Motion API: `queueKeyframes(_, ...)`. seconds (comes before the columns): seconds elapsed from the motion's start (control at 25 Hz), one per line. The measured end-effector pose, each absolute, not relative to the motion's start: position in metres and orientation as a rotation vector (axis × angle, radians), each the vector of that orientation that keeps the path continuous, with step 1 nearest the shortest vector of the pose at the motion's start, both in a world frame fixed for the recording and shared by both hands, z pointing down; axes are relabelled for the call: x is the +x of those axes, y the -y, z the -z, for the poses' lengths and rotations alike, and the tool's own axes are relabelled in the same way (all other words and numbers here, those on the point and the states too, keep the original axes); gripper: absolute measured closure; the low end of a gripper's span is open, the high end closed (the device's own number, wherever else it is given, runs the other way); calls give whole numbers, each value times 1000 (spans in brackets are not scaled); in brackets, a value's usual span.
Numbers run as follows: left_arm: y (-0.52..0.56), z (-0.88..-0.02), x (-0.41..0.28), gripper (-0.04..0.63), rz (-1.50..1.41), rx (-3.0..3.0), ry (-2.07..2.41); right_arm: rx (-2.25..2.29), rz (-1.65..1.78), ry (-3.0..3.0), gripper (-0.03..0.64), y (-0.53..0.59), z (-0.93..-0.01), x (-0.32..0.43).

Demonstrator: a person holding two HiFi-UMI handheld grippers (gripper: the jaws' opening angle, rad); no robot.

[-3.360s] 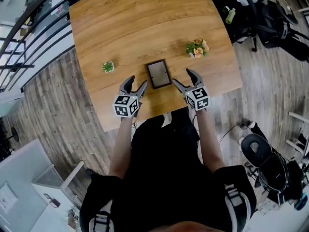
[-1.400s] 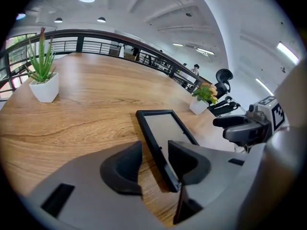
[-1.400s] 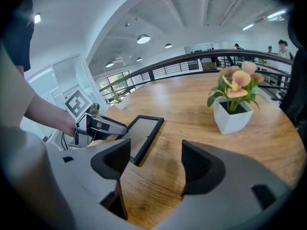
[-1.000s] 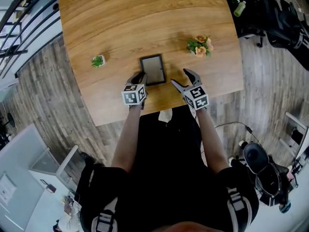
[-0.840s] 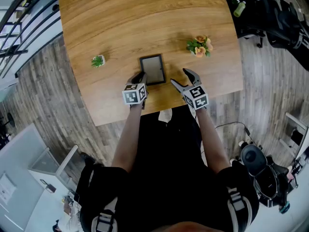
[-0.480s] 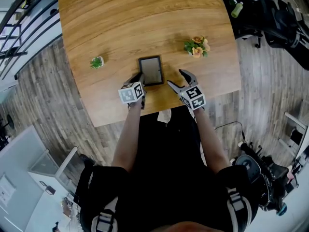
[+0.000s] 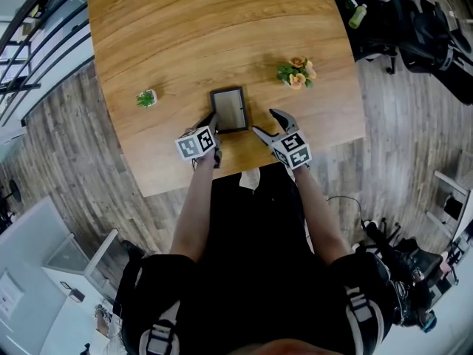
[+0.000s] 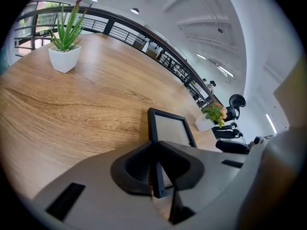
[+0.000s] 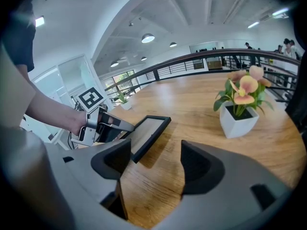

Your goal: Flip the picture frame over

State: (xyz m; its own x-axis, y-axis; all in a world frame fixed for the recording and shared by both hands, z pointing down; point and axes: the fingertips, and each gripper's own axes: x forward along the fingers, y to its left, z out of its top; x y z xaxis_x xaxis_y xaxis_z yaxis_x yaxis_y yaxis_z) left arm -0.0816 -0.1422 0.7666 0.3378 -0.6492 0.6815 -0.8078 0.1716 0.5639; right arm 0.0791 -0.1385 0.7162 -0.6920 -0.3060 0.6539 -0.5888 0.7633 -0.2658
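Left gripper (image 8: 154,150) — jaws just closing — pinches picture frame (image 8: 171,131) at left edge.

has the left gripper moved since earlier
Yes: the left gripper went right, onto the edge of the picture frame; its jaws have just been closing on it.

Black top (image 7: 251,265), grey left gripper (image 7: 210,122), right gripper (image 7: 264,121)

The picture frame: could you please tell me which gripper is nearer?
Left. The left gripper, fingers just closed further, grips the picture frame by its edge; the right gripper hovers open beside it, apart.
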Motion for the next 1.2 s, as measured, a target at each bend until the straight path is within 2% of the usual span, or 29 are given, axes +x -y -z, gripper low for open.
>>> queueKeyframes(1.2, 129, -704, -101, 535, -59, 1675, 1361, 591, -800, 2464, 316, 101, -701, 18)
